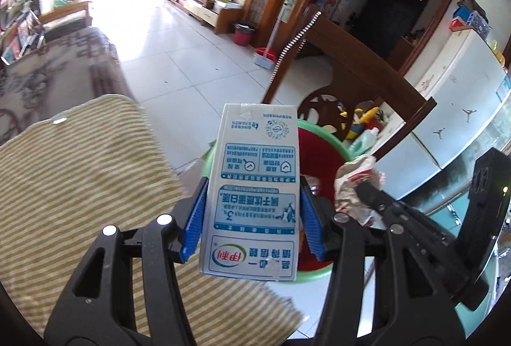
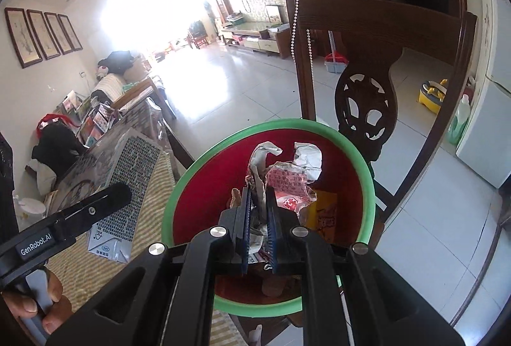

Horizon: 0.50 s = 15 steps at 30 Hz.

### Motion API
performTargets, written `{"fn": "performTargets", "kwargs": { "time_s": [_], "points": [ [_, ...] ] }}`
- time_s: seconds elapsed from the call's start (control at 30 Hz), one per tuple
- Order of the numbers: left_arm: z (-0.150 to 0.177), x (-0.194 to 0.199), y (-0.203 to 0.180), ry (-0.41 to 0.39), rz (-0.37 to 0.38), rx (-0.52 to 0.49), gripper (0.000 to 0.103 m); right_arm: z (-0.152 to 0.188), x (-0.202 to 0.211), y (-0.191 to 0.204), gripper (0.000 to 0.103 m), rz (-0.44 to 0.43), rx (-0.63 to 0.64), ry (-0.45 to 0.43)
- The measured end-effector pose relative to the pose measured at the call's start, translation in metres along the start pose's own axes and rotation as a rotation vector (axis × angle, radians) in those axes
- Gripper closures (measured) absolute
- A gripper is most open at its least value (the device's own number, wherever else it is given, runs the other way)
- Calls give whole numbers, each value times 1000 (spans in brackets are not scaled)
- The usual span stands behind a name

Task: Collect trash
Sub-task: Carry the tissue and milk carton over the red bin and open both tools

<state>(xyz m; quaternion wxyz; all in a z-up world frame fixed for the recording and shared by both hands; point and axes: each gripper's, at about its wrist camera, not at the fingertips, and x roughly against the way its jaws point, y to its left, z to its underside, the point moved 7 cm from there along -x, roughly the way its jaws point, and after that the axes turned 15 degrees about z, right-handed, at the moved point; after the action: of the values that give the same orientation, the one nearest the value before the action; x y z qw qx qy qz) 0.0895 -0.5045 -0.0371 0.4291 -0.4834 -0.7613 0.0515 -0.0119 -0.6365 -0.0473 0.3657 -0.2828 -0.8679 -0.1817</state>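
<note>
Black linkage arms with silver pivots fill the bottom of both wrist views. Between them, the left tool has its blue ribbed pads clamped on the sides of a white and blue rectangular milk carton, which stands on end with its printing upside down in the left wrist view. The carton is held at the near rim of a round red basin with a green rim, beside a bench covered with a yellow-and-white striped cloth. The right tool hangs over the basin, its narrowly parted pads gripping a crumpled wad of white and red printed paper. A yellow wrapper lies inside the basin beneath the wad. A carved dark wooden chair stands just behind the basin, on a pale tiled floor. A hand shows at the lower left of the right wrist view, on the left tool's handle.
</note>
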Motion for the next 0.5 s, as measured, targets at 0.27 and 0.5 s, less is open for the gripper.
{"fn": "performTargets", "kwargs": {
  "time_s": [0.27, 0.5],
  "points": [
    [7, 38, 22, -75, -69, 54, 9, -7, 11, 7, 25, 50, 9, -43],
    [36, 154, 60, -248, -288, 91, 6, 8, 62, 84, 7, -81, 109, -146]
  ]
}}
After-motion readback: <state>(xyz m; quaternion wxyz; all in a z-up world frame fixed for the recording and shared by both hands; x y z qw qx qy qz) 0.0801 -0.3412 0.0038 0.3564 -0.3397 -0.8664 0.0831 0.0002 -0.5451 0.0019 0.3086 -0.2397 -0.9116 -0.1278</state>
